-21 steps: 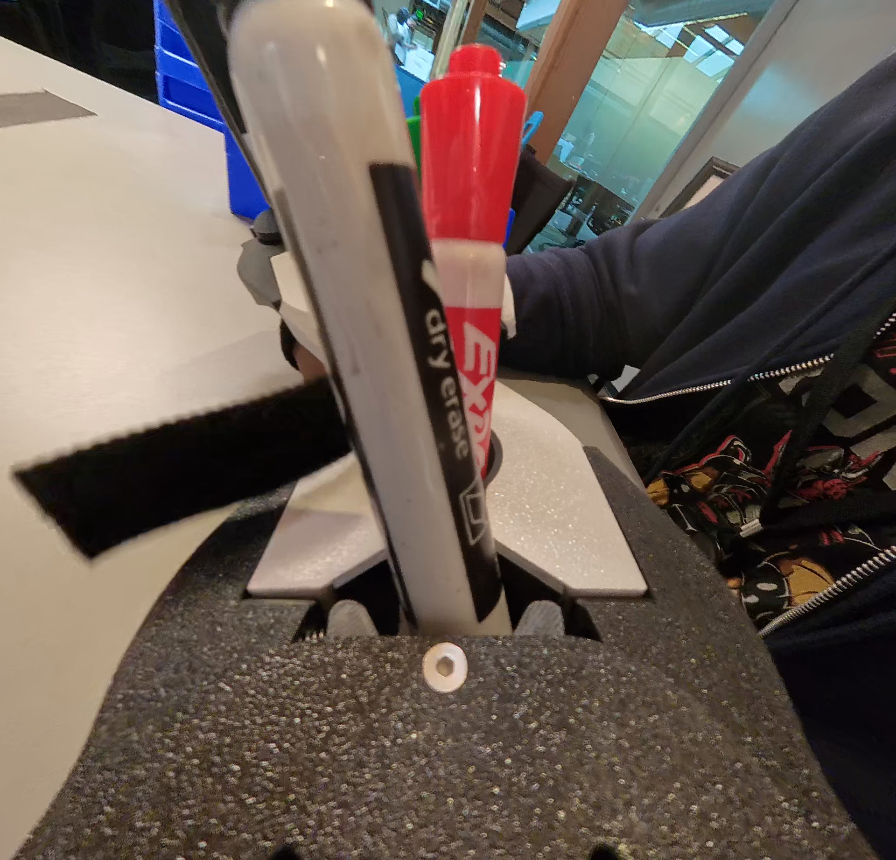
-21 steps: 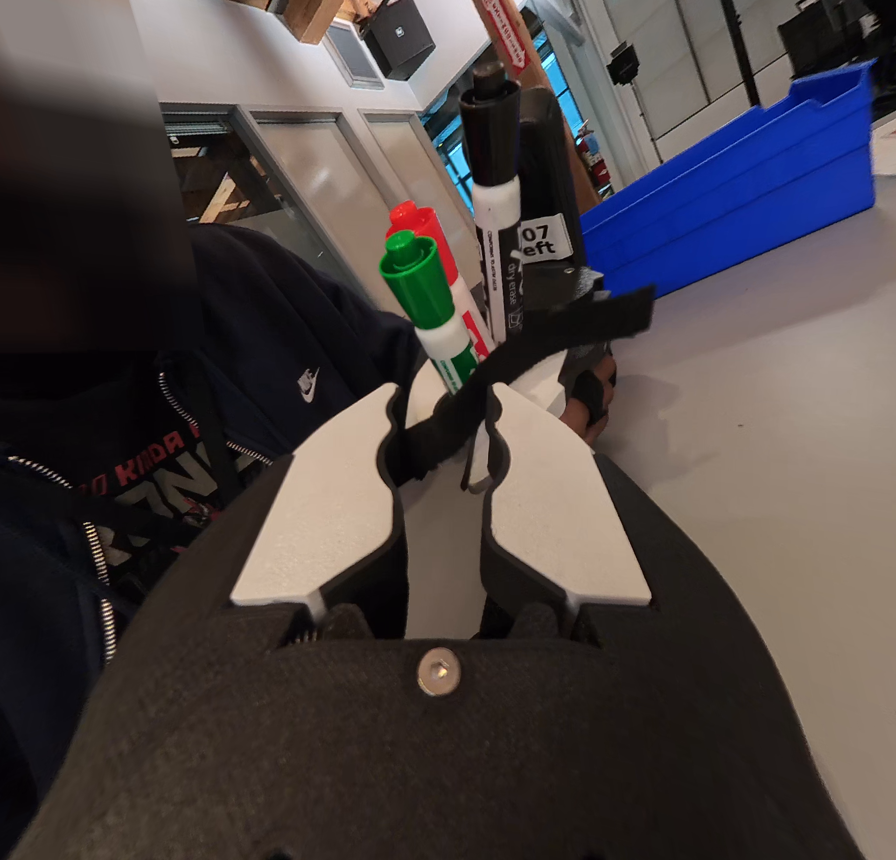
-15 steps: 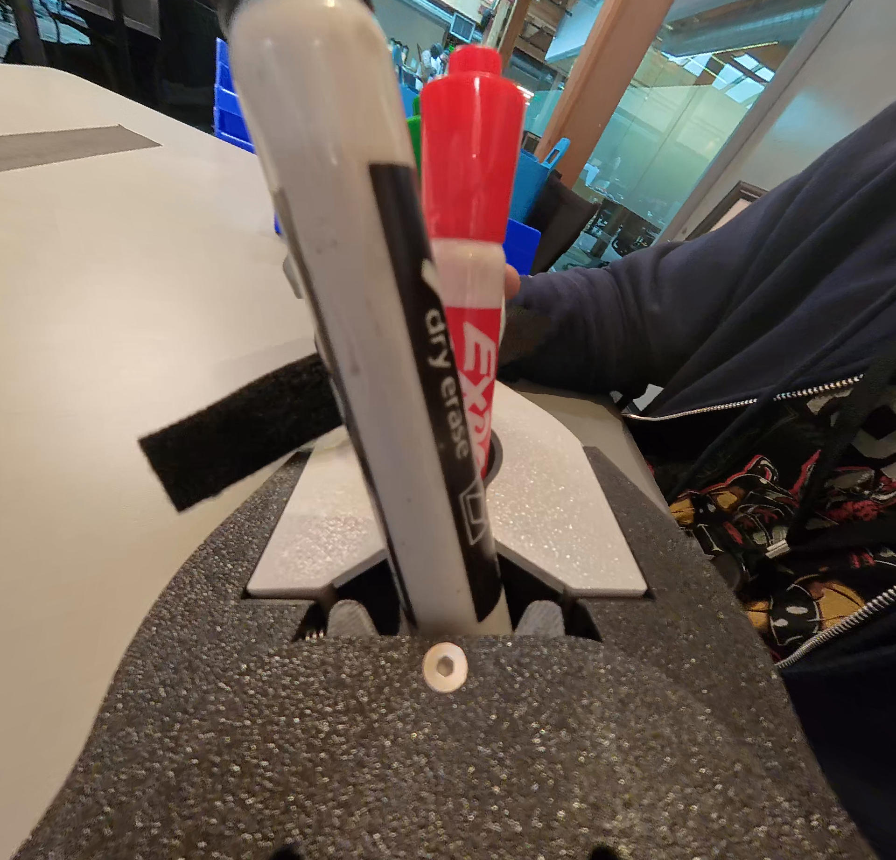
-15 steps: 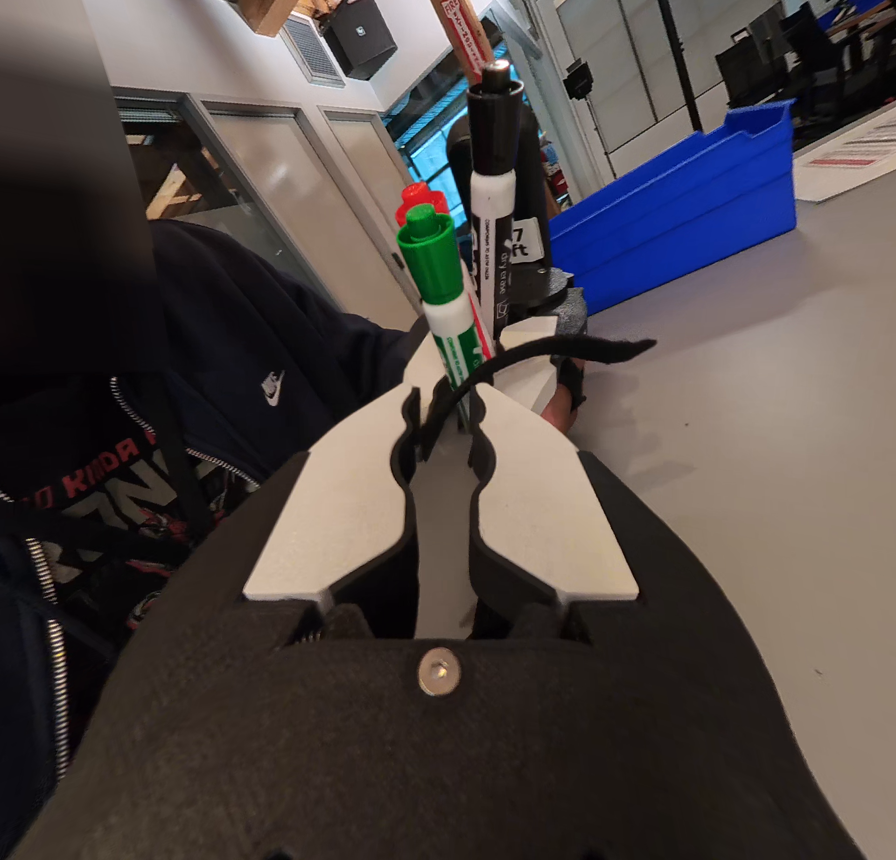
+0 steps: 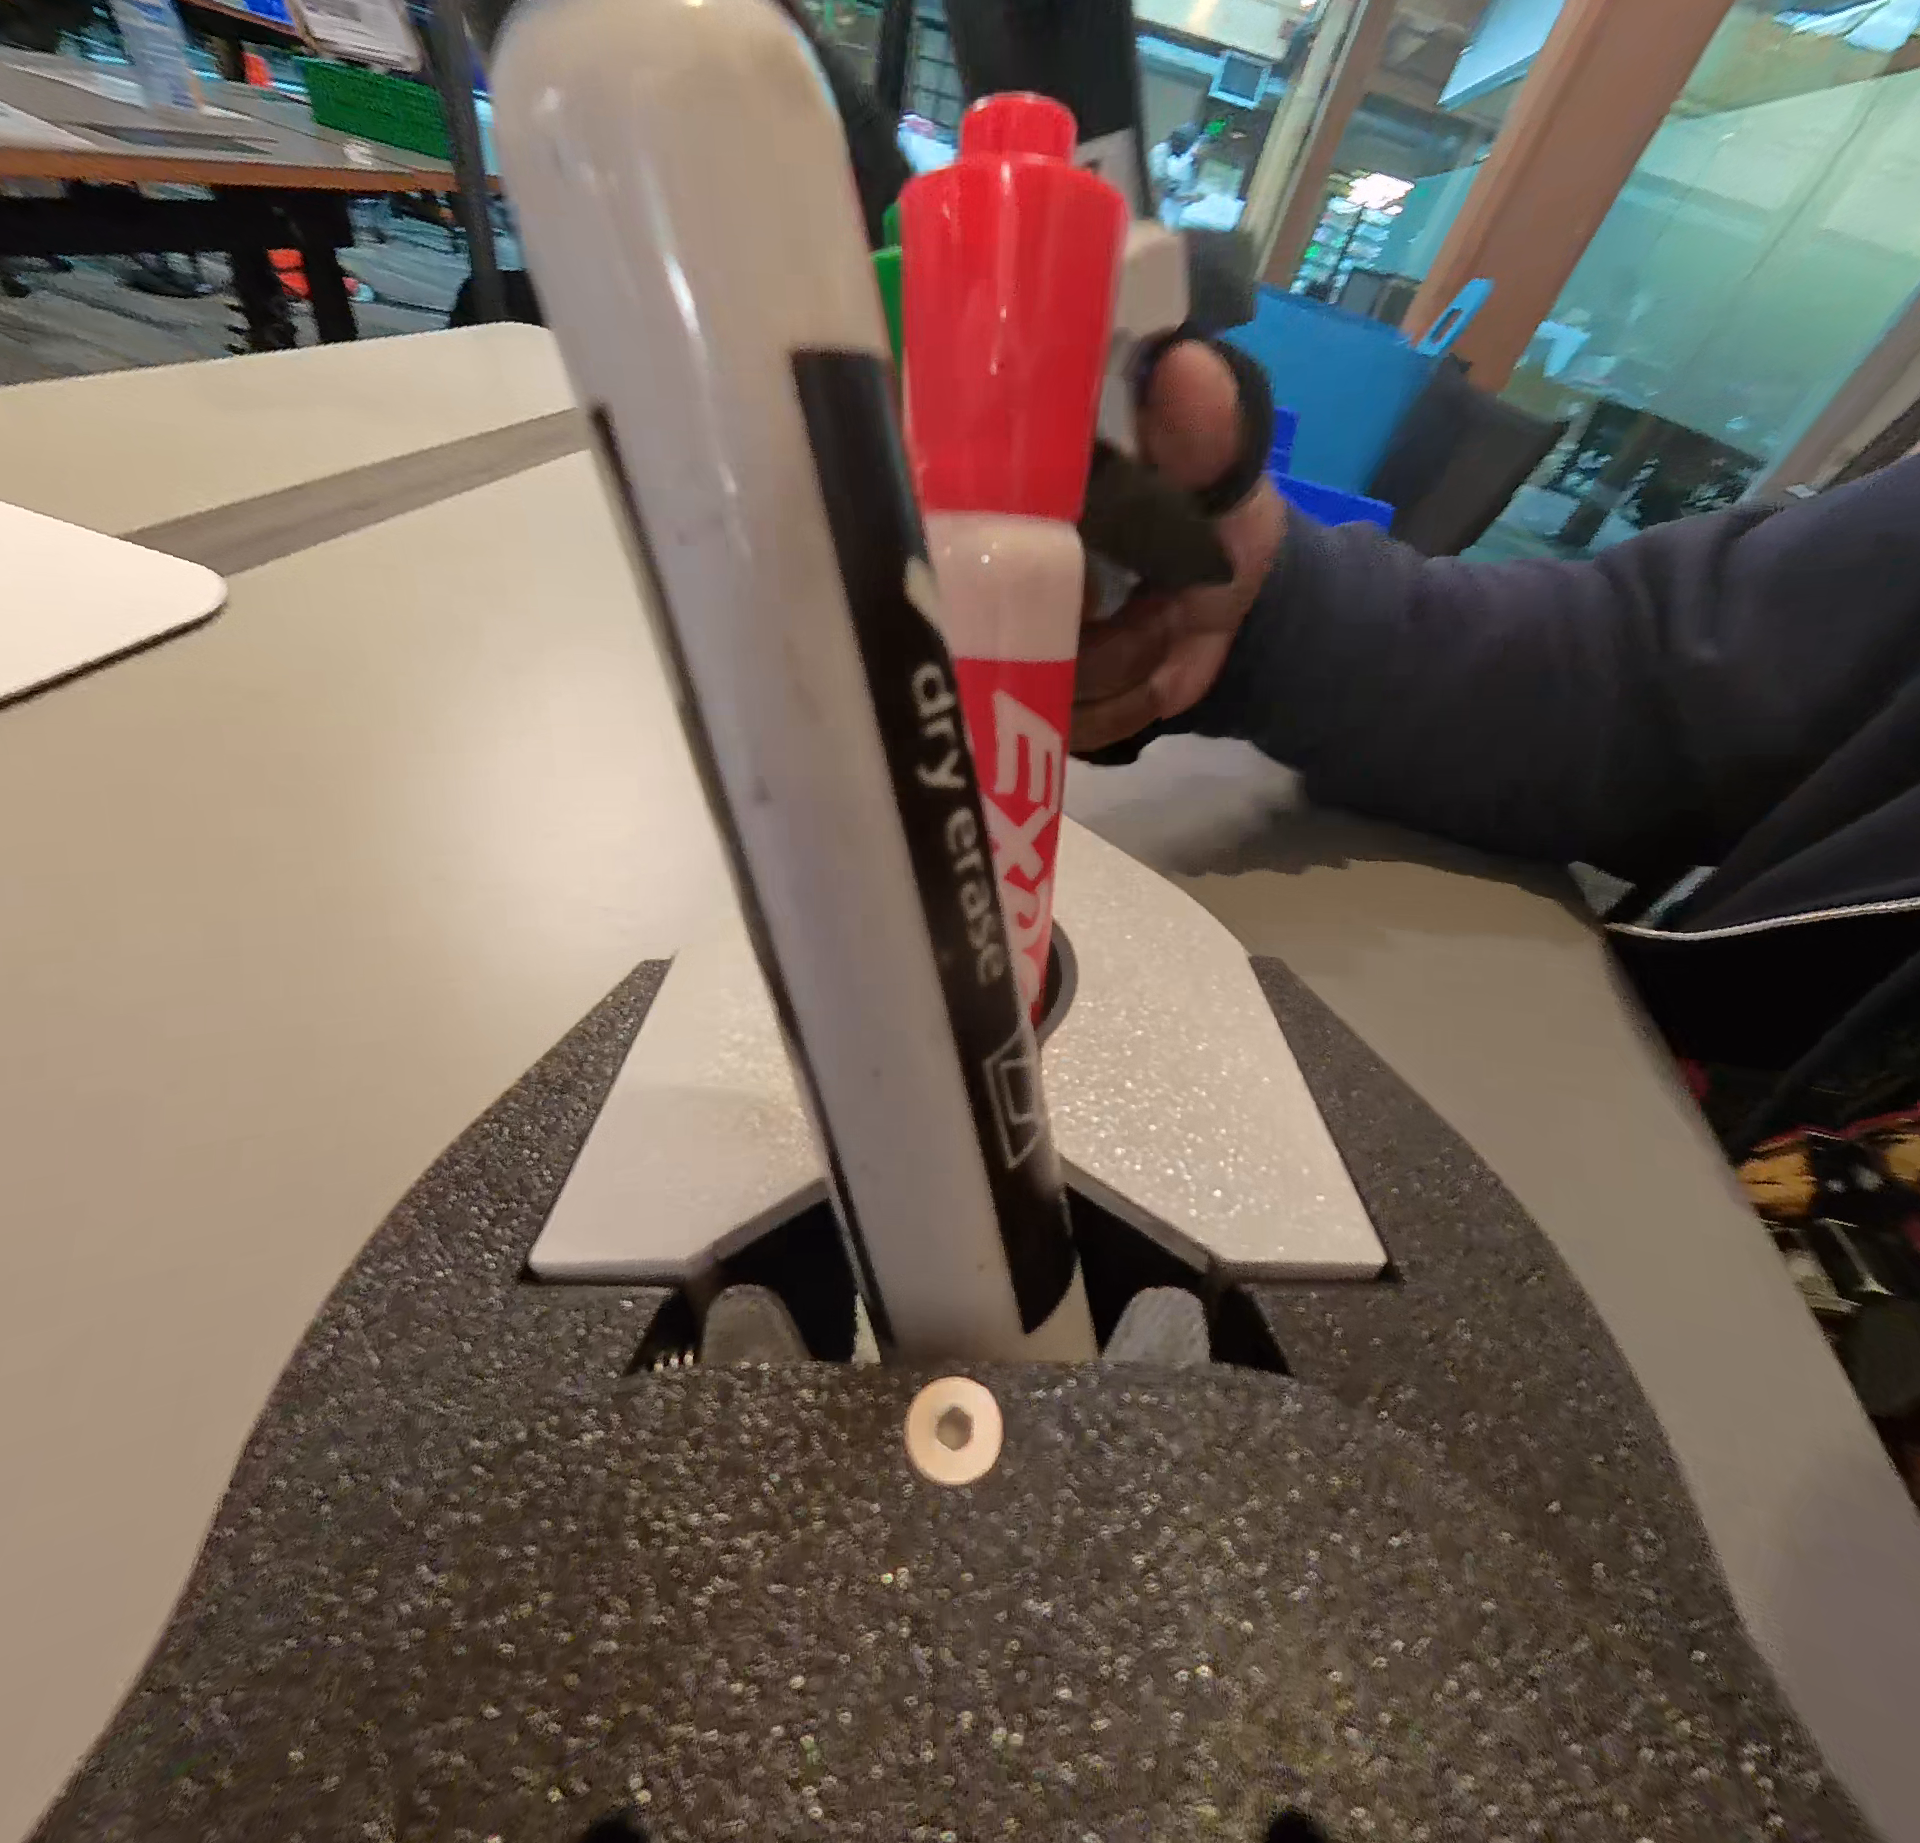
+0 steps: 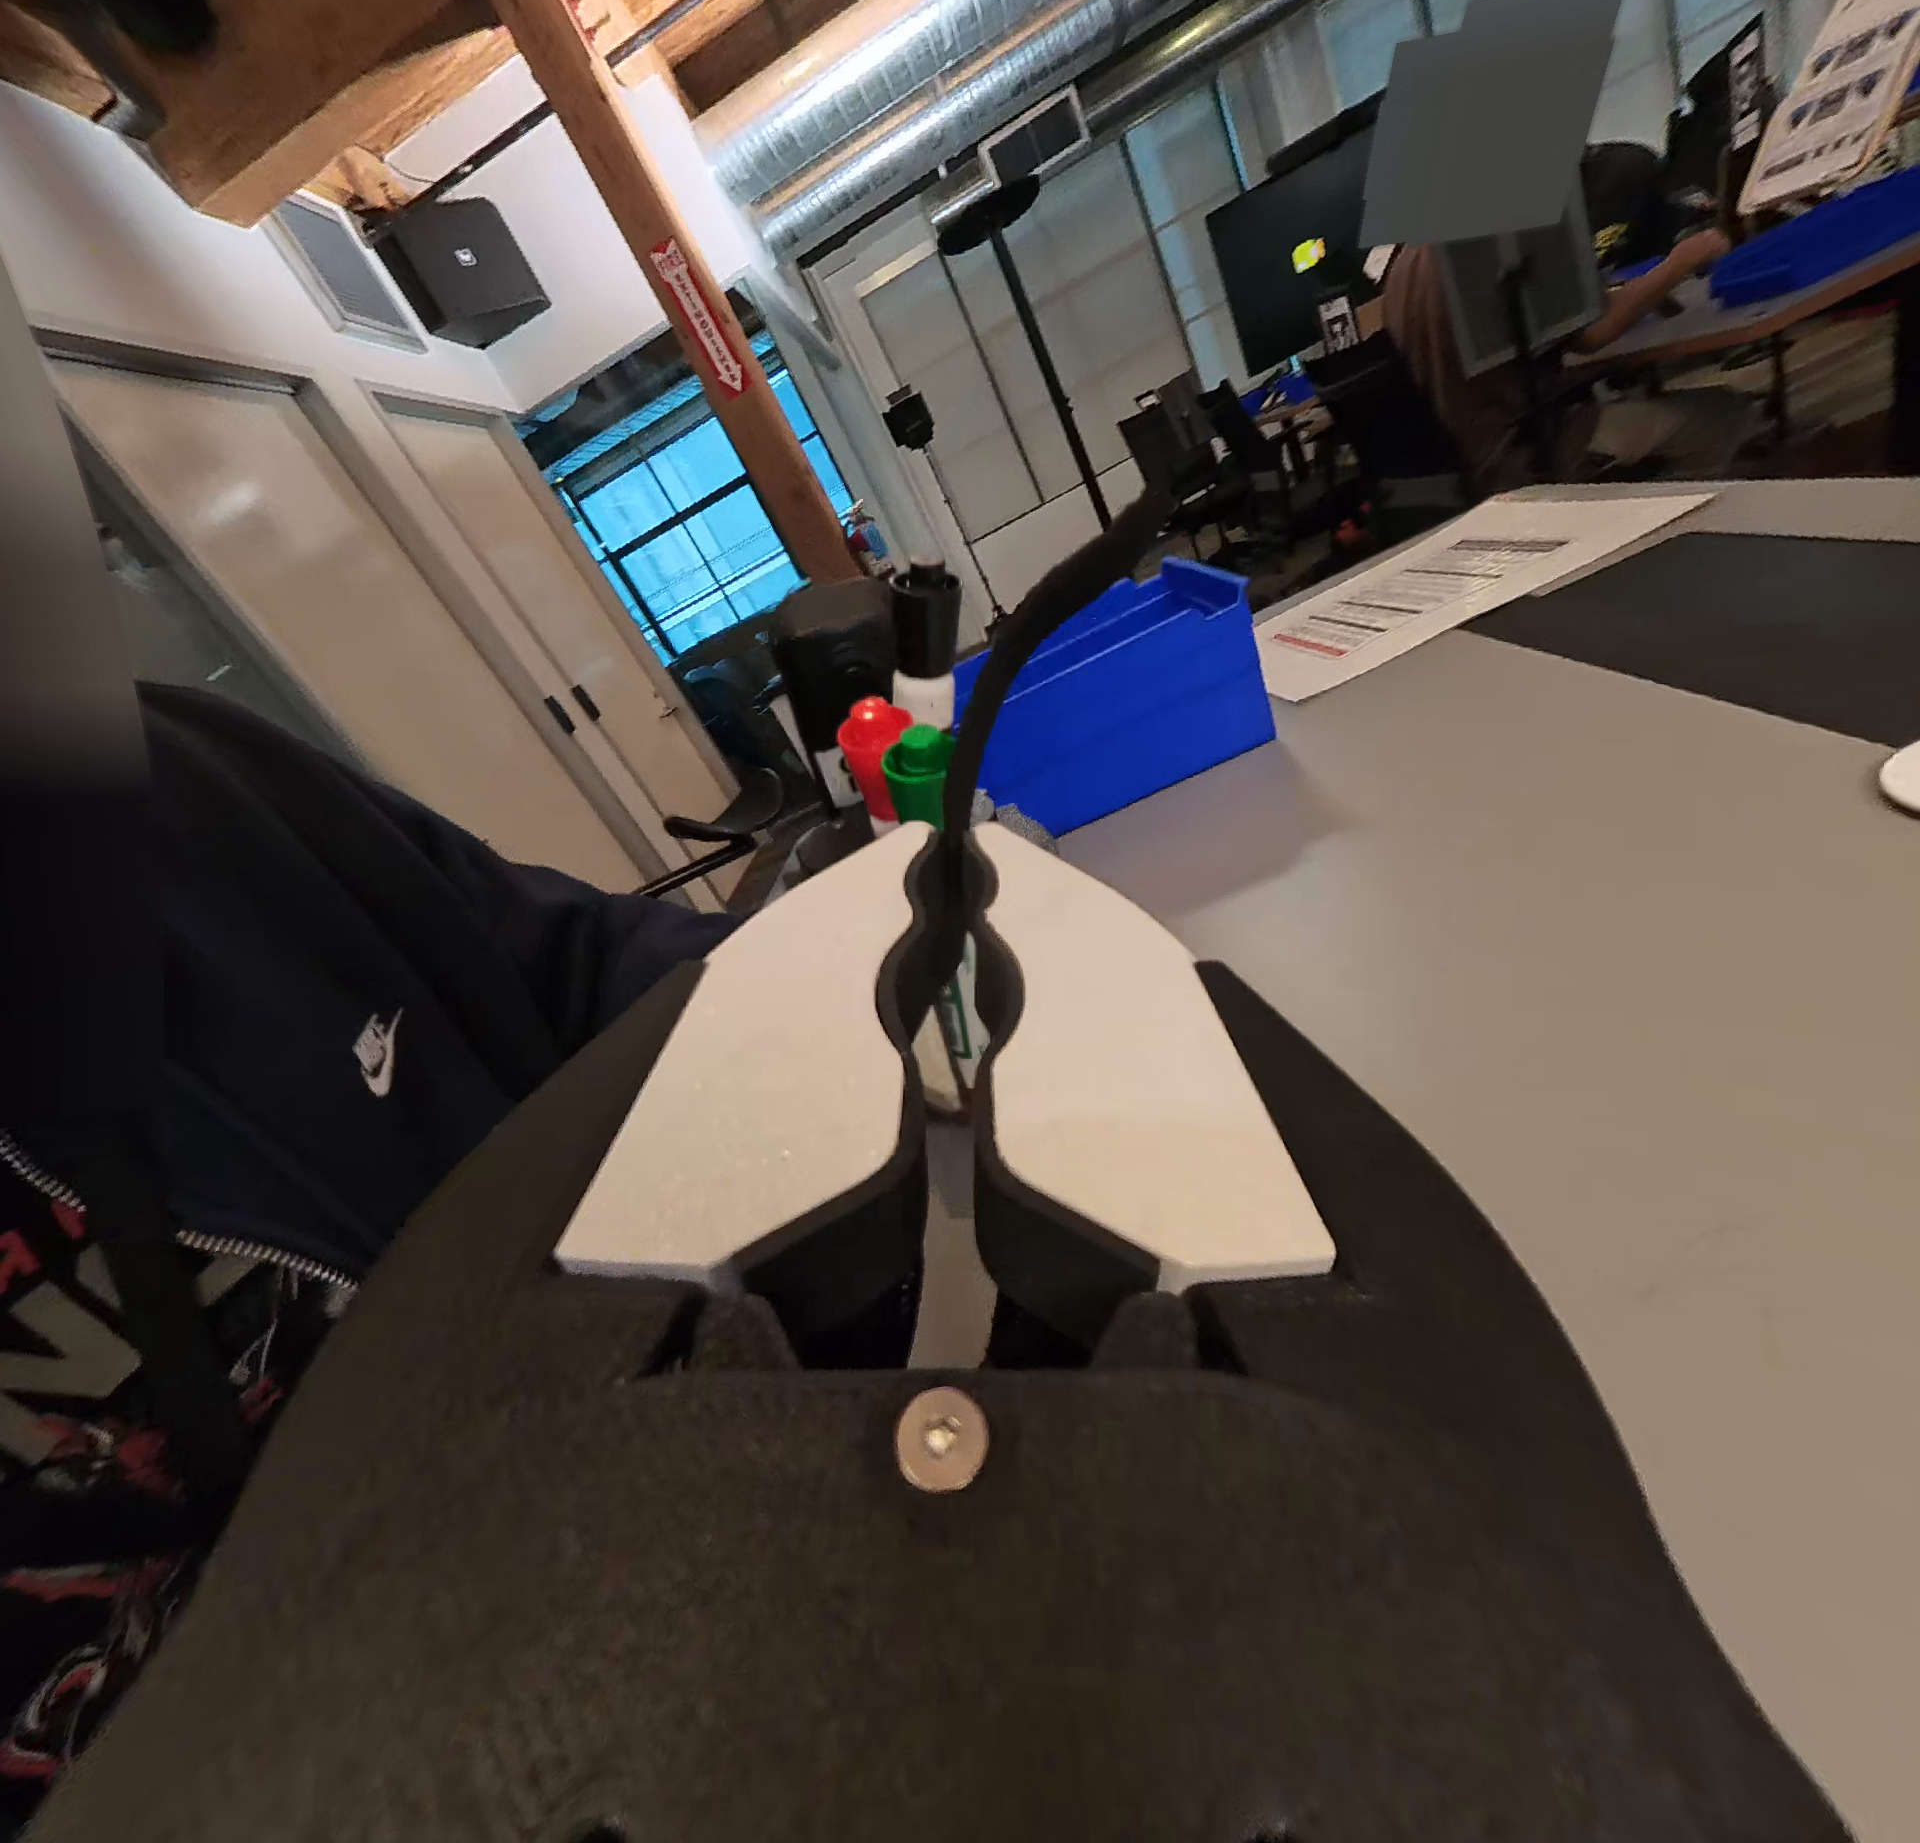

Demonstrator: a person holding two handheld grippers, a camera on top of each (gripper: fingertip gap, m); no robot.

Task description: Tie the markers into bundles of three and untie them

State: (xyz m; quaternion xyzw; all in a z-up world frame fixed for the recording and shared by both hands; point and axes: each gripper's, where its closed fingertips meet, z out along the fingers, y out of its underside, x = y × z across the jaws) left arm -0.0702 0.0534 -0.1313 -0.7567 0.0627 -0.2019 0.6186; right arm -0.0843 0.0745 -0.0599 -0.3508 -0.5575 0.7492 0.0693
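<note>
Nearby, blue bin (image 6: 1122,692) behind markers (image 5: 831,650) in left claw (image 5: 935,1014); right claw (image 6: 948,858) clamped on strap (image 6: 997,671).

The left gripper (image 5: 966,972) stood with its jaws closed on upright markers (image 5: 831,713). The right gripper (image 6: 951,858) had its jaws nearly together, pinching a black strap (image 6: 1013,661) at the tips. A hand (image 5: 1184,588) in a dark sleeve (image 5: 1558,702) gripped the right gripper's handle above the tabletop (image 5: 312,858).
</note>
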